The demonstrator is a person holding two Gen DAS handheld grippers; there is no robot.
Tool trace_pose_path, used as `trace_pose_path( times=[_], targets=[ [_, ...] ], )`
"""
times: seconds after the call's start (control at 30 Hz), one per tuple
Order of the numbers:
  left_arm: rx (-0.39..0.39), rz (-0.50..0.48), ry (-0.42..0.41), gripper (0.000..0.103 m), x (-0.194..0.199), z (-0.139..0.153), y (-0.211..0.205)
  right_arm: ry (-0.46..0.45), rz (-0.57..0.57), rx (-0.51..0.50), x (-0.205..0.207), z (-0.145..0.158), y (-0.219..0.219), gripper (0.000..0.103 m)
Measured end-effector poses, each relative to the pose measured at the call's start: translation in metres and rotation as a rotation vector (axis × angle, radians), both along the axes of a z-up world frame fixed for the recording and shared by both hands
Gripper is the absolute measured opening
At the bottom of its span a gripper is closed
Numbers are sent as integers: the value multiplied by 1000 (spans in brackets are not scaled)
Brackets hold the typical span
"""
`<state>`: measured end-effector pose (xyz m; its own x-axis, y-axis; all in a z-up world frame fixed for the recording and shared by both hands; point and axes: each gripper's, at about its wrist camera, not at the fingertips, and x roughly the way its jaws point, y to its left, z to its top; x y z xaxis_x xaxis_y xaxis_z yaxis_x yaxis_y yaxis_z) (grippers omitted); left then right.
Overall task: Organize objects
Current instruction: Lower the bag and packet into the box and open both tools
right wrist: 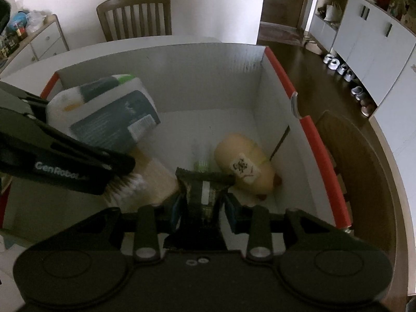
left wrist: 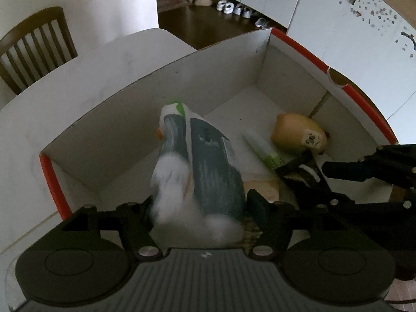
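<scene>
A white cardboard box with red rims (left wrist: pixel 234 78) (right wrist: pixel 208 78) stands on the white table. My left gripper (left wrist: pixel 200 208) is shut on a dark teal and white soft packet (left wrist: pixel 205 166) and holds it over the box's left part; the packet also shows in the right wrist view (right wrist: pixel 111 111). My right gripper (right wrist: pixel 202 205) is shut on a small dark sachet (right wrist: pixel 202 189), low inside the box; the right gripper shows in the left wrist view (left wrist: pixel 306 166). A tan bottle-like thing with a label (left wrist: pixel 299 132) (right wrist: pixel 247 166) lies on the box floor beside a green and white tube (left wrist: pixel 265 150).
A tan flat thing with white bristles (right wrist: pixel 140 182) lies in the box under the left gripper. A wooden chair (right wrist: pixel 135 15) stands behind the table. A wooden seat (right wrist: pixel 364 169) is right of the box. Shoes (left wrist: pixel 234 7) line the dark floor by white cabinets.
</scene>
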<state>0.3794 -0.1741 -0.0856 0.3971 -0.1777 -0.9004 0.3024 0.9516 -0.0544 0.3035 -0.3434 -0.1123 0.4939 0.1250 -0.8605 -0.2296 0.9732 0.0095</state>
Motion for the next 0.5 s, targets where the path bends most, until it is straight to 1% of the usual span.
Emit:
trace_pose_path(
  times=[0.13, 0.2, 0.5],
  targets=[
    [-3, -7, -12, 72, 0, 1, -2, -5, 7, 0, -2, -2, 0, 41],
    [-1, -14, -20, 73, -1, 1, -3, -11, 14, 9, -2, 1, -2, 47],
    [-39, -18, -84, 74, -19, 18, 3, -37, 12, 33, -13, 19, -8, 51]
  ],
)
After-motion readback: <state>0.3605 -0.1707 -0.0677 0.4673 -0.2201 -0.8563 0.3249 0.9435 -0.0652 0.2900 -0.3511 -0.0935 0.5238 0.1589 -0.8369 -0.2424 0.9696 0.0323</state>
